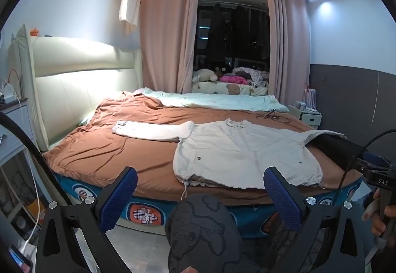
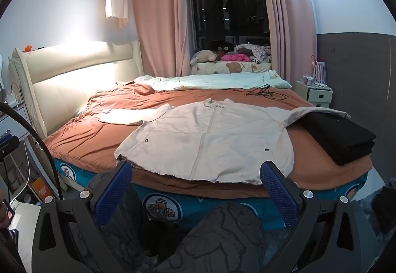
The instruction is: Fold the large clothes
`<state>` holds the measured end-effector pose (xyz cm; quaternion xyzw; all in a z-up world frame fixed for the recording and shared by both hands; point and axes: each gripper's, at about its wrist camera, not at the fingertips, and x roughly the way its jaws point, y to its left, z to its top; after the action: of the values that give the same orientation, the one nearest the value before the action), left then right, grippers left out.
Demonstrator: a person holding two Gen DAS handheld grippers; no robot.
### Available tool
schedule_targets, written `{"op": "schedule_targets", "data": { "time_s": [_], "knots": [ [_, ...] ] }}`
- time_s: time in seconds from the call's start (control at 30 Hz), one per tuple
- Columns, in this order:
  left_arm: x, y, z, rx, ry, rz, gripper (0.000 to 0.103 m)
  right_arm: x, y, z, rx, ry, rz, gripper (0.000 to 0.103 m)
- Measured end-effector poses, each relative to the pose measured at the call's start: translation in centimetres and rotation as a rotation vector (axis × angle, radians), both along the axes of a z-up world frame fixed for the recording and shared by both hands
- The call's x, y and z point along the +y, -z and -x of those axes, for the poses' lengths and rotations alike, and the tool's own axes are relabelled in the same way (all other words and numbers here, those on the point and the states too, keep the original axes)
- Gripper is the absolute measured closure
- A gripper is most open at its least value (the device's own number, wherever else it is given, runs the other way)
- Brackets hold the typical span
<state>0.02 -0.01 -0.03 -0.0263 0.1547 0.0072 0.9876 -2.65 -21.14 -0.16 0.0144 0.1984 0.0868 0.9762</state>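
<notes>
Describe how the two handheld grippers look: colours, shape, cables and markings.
Left gripper and right gripper match: black angular frames with silver round screws, and jaws lined with blue textured pads. The left wrist view shows the right gripper's body with a black cable and white letters "DAS". A black cable curves at the left edge of both views.

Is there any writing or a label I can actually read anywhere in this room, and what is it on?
"DAS": white letters on the right gripper's black body, seen at the right edge of the left wrist view.
Round badges on the blue bed skirt: pictures only, no readable words.
Orange box on the left shelf: print too blurred to read.
</notes>
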Motion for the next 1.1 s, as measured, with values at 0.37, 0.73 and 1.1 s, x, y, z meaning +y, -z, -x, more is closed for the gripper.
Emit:
{"op": "schedule_targets", "data": {
  "time_s": [0.37, 0.73, 1.1],
  "knots": [
    [-0.5, -0.1, 0.1, 0.008, 0.011, 0.0, 0.0, 0.4, -0.4, -0.1, -0.014, -0.001, 0.013, 0.0],
    [-1.1, -0.4, 0.8, 0.001, 0.018, 0.012, 0.0, 0.5, -0.2, 0.1, -0.02, -0.012, 0.02, 0.0],
    [-1.2, -0.5, 1.2, -0.01, 0.016, 0.017, 0.0, 0.5, -0.2, 0.1, -0.018, -0.004, 0.02, 0.0]
  ]
}}
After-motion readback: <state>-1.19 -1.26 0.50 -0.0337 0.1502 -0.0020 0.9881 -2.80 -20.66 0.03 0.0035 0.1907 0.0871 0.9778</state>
